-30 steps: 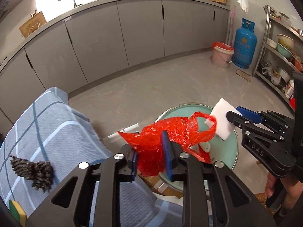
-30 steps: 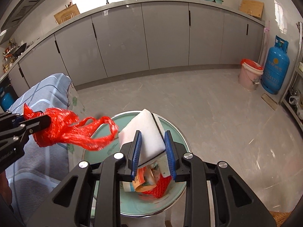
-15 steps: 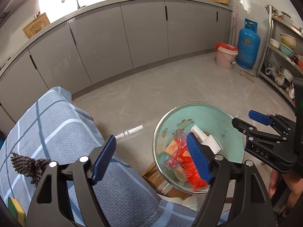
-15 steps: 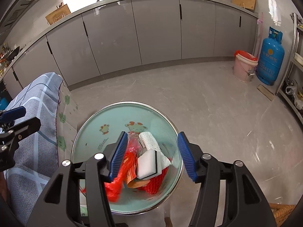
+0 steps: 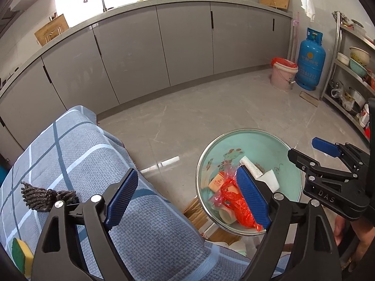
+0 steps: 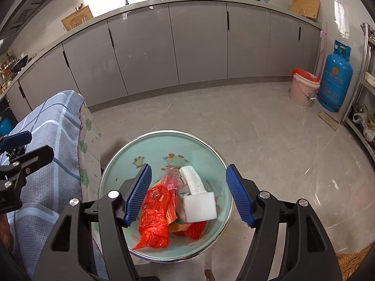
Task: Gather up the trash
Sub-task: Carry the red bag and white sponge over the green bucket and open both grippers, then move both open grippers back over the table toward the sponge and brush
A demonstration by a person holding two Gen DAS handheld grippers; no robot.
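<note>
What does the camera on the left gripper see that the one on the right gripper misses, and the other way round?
Only the left wrist view shows the yellow-green sponge and the whole dark scrubber lying on the checked cloth, plus the shelf of bowls.

Only the right wrist view shows the range hood and the pan on the counter.

Both show the green bin holding the red plastic bag and white sponge, the blue gas cylinder and the pink bucket. The left gripper and right gripper are opening with nothing between their jaws.
</note>
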